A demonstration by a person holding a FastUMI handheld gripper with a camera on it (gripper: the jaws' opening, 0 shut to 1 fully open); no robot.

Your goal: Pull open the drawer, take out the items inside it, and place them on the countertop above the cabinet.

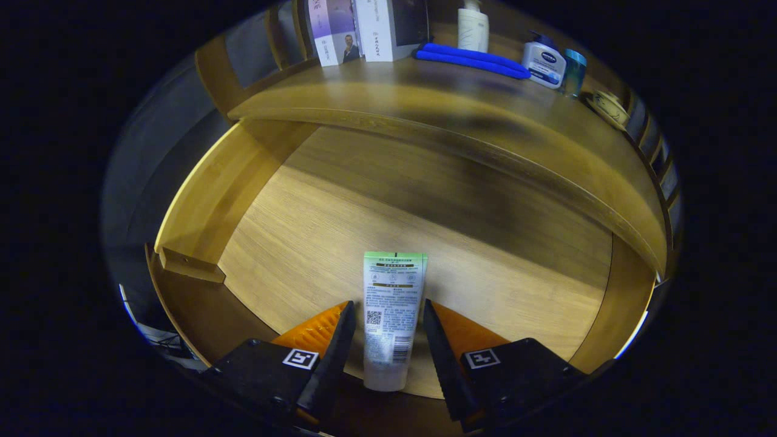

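The wooden drawer [200, 200] stands pulled open below the countertop [376, 97]. A white tube with a green end [391, 315] lies flat on the drawer floor, its printed back facing up and its green end pointing toward the cabinet. My gripper [388, 309] is open and straddles the tube's near half, one finger on each side. A thin gap shows at the left finger; the right finger sits right at the tube's edge. The tube's near end reaches back between the finger bases.
On the countertop stand two boxes [358, 30], a folded blue cloth [473, 59], a white bottle [472, 27], a pump bottle [543, 60] and a small teal jar [573, 71]. The counter's front edge overhangs the drawer's back part. Bare drawer floor lies left and right of the tube.
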